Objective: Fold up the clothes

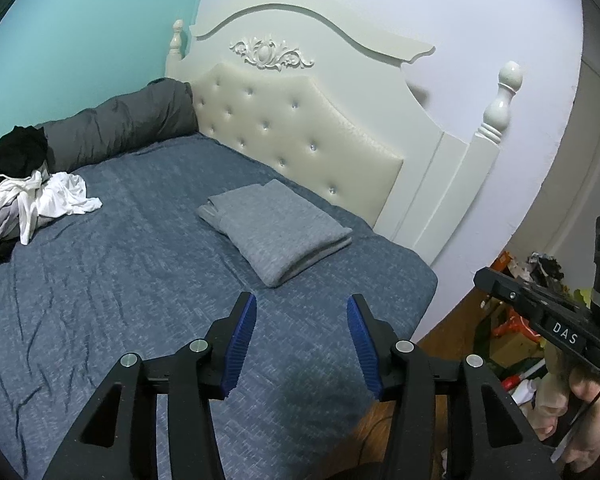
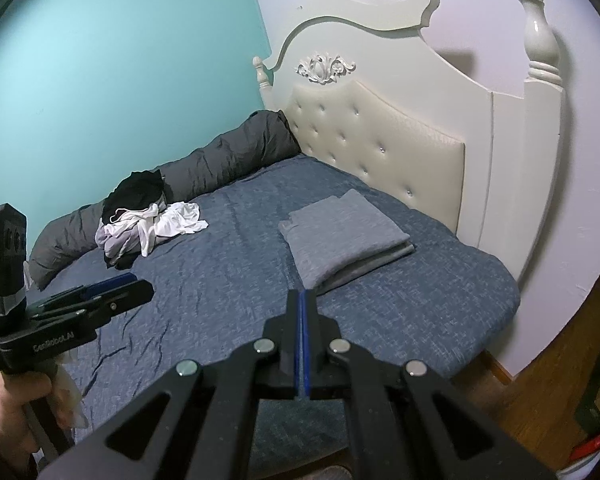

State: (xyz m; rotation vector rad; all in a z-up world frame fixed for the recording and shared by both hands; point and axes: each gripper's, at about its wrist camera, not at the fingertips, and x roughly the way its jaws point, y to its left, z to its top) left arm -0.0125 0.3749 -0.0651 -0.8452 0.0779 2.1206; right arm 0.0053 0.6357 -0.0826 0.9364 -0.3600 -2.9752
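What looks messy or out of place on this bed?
A tangled heap of black and white clothes lies unfolded by the grey bolster, unlike the neatly folded grey garment near the headboard.

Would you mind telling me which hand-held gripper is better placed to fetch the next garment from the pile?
Probably the left hand-held gripper: open, empty, on the side of the clothes pile. The right is shut.

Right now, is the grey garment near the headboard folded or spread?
Folded: the grey garment lies as a neat rectangle with stacked layer edges showing.

Cream tufted headboard (image 1: 296,136), blue bedspread (image 1: 100,280), grey bolster (image 1: 120,124), teal wall (image 1: 80,32)
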